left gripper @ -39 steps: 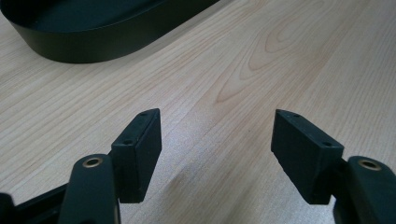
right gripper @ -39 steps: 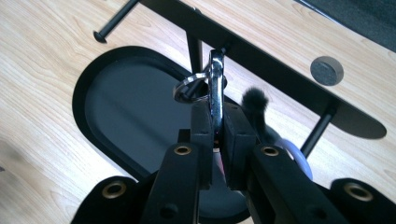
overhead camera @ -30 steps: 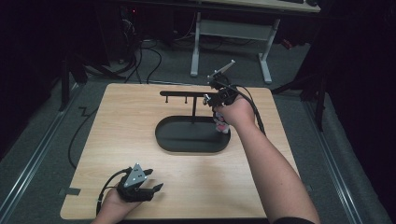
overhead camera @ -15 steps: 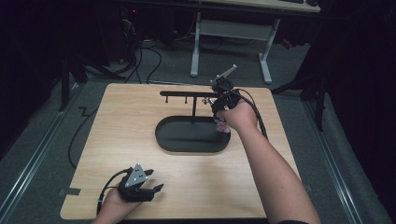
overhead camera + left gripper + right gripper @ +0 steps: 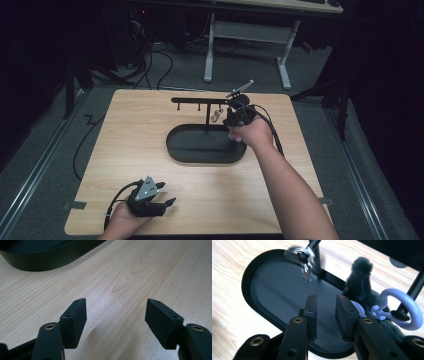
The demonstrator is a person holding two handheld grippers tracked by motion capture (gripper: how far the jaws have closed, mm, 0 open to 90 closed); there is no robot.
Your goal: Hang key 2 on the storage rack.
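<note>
Hands come in from the near edge of the wooden table point(image 5: 150, 150). Closest, at the near left corner, the left gripper point(image 5: 167, 204) sits low over the bare wood, held in the person's left hand point(image 5: 122, 222). Its two black jaws stand wide apart with nothing between them, and in the left gripper view point(image 5: 116, 320) the wood grain shows right through the gap.

Farther in, at the middle of the table, lies a long black tray point(image 5: 180, 150) with round ends. A thin black post rises from it and carries a black bar point(image 5: 192, 100) with little pegs.

The right arm stretches across the table to the right end of that bar. The right gripper point(image 5: 231, 120) is up there, beside the tray's far right end. In the right gripper view point(image 5: 325, 315) its jaws are a small way apart and hold nothing; the grey tray floor shows between them.

Just to the right of those jaws hangs a dark fuzzy keychain toy point(image 5: 362, 287). Its pale purple ring point(image 5: 409, 307) is looped over a peg. Farther off, a silver key ring point(image 5: 299, 253) hangs from another peg, over the tray.
</note>
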